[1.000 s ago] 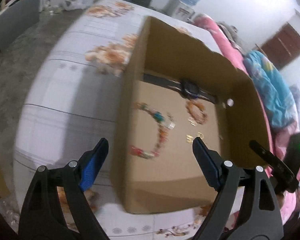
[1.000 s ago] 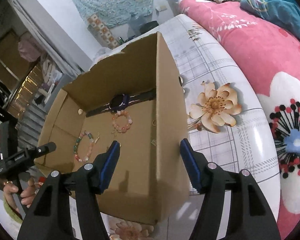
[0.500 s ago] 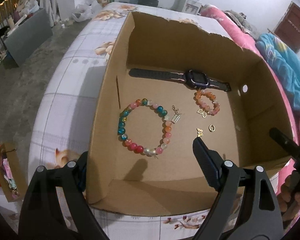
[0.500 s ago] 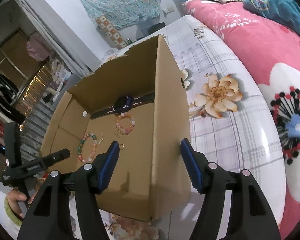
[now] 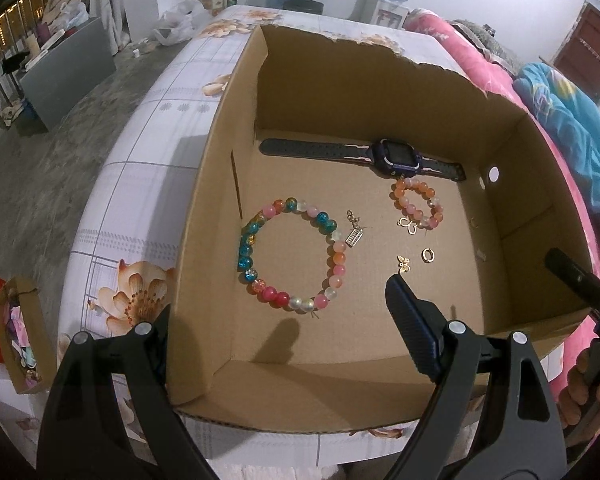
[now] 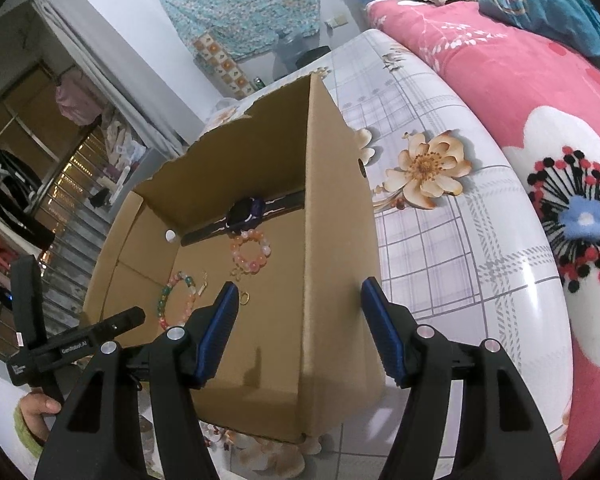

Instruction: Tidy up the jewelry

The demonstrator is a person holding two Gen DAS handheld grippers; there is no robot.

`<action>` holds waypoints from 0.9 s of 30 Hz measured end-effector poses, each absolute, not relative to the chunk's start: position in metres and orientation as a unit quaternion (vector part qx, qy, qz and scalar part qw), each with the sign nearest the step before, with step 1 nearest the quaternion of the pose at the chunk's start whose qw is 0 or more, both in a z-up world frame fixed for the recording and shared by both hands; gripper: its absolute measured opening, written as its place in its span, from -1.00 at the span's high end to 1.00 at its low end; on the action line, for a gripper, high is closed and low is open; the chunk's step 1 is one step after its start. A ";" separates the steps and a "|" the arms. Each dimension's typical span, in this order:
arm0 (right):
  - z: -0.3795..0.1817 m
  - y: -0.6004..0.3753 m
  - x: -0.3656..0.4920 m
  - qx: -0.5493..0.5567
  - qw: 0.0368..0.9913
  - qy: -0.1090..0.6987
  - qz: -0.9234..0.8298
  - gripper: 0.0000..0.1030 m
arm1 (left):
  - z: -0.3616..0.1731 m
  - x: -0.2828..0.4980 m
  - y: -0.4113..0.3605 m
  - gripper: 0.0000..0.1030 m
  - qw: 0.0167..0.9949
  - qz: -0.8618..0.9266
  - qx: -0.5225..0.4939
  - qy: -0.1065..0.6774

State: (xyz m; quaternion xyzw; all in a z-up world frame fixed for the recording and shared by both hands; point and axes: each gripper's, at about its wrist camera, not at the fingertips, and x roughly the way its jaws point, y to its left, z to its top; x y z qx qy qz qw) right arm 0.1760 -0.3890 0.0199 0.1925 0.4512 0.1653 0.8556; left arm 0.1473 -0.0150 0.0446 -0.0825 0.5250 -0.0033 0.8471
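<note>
A: How do the two claws stand?

B: The left gripper (image 5: 278, 322) is spread wide with nothing between its fingers. One finger hangs outside the left wall of the cardboard box (image 5: 380, 92), the other is inside, above the floor near the front wall. The right gripper (image 6: 300, 328) is likewise released and bare; its fingers straddle the box's right wall, one inside, one outside over the flowered tablecloth (image 6: 440, 240).

A: And the jewelry?

B: All of it lies on the box floor. Nearest the left gripper's inner finger is a small gold butterfly charm (image 5: 403, 263), with a gold ring (image 5: 428, 255) just beside it. Toward the left wall sits the large multicolored bead bracelet (image 5: 290, 254), and a small silver charm on a short chain (image 5: 355, 232) lies at its right side; touching or not, it cannot be told.

A: Farther back?

B: A smaller pink-and-orange bead bracelet (image 5: 419, 204) with a gold butterfly pendant (image 5: 407, 224) at its near edge. Behind it a dark watch (image 5: 394, 154) lies stretched along the back wall, its strap flat.

A: Around the box?

B: The box stands on the tablecloth. A pink floral blanket (image 6: 540, 92) lies beyond the table's right edge, and a small open carton (image 5: 18, 334) sits below its left edge.
</note>
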 end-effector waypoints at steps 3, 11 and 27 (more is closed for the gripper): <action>0.020 -0.389 0.177 0.191 0.856 0.452 0.165 -0.22 | 0.044 0.147 -0.015 -0.60 0.847 -0.002 -0.083 0.525; 0.019 -0.391 0.177 0.199 0.854 0.451 0.168 -0.22 | 0.044 0.147 -0.016 -0.60 0.846 0.004 -0.084 0.526; 0.019 -0.391 0.177 0.199 0.854 0.451 0.167 -0.24 | 0.043 0.146 -0.016 -0.60 0.846 0.008 -0.082 0.526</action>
